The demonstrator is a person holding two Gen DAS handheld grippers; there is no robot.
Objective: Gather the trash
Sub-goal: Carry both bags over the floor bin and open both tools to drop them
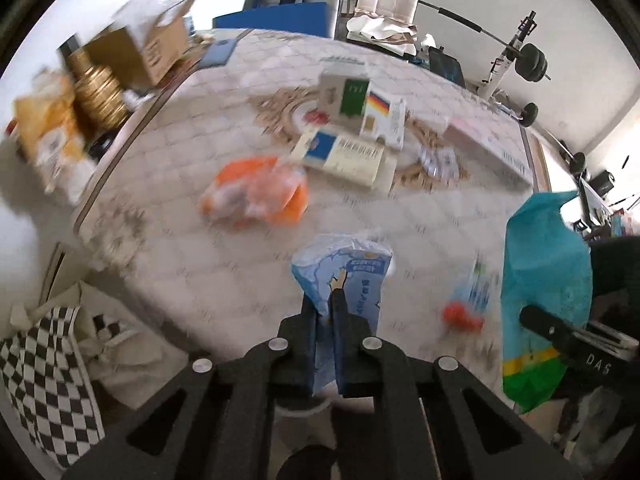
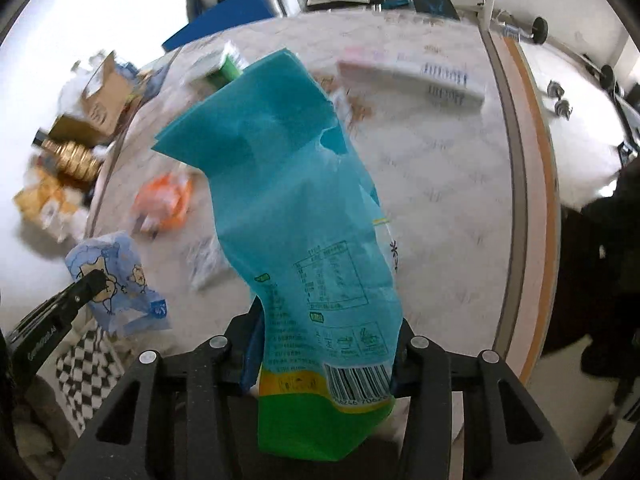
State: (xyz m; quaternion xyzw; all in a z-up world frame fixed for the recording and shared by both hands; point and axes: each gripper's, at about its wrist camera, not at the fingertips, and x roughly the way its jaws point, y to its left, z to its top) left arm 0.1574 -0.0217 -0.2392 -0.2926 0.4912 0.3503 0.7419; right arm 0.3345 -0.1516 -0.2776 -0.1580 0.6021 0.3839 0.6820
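My left gripper (image 1: 324,308) is shut on a light blue cartoon-printed wrapper (image 1: 348,272), held above the patterned table; it also shows in the right wrist view (image 2: 116,276). My right gripper (image 2: 320,344) is shut on a teal and green snack bag (image 2: 296,216), which stands up between the fingers; the same bag shows at the right of the left wrist view (image 1: 544,288). On the table lie an orange plastic bag (image 1: 256,192), a small red and blue wrapper (image 1: 468,300), and several cartons (image 1: 348,128).
A checkered bag (image 1: 52,368) sits below the table's left edge. A cardboard box (image 1: 144,48) and a gold tin (image 1: 96,92) stand at the far left. A long white box (image 2: 416,76) lies at the table's far right. Chairs and barbells are behind.
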